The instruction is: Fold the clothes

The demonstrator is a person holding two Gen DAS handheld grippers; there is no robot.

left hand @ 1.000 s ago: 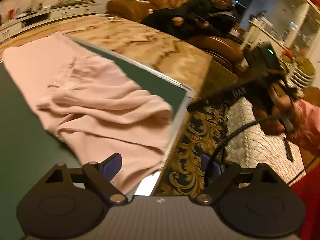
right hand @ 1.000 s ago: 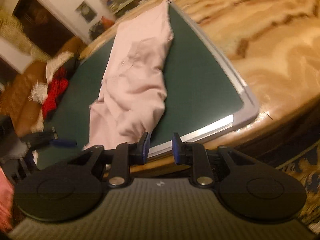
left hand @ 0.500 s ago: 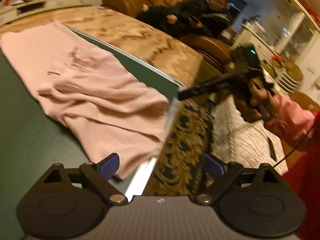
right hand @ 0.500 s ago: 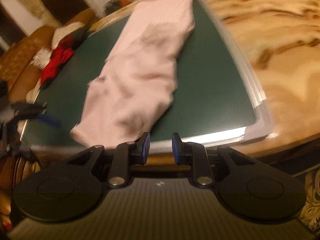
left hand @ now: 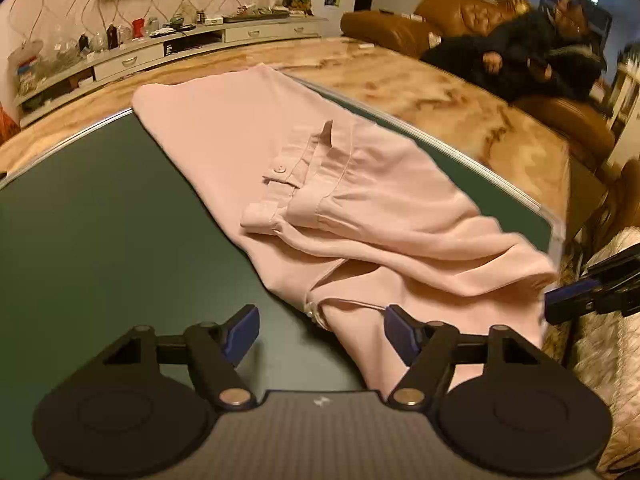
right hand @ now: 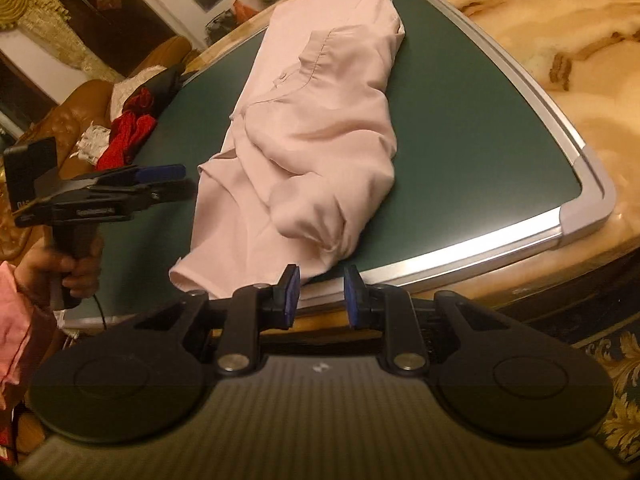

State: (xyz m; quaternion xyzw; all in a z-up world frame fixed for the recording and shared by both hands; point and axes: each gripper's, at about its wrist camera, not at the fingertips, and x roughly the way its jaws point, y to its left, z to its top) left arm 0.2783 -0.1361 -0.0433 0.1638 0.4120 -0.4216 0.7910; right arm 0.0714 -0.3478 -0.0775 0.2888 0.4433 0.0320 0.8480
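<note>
While the pink trousers (left hand: 360, 208) lie lengthwise mid-frame on the green board (left hand: 100, 220), roughly doubled and rumpled, both my left tongs (left hand: 320, 334) and right tongs (right hand: 319, 298) gape empty; neat folding remains.

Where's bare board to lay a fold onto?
Widest free patch: green board left of the pink trousers, out to its far rim. A narrower strip runs between the trousers and the board's right frame. Crowded: near edge, where the left gripper and right gripper hover.
</note>
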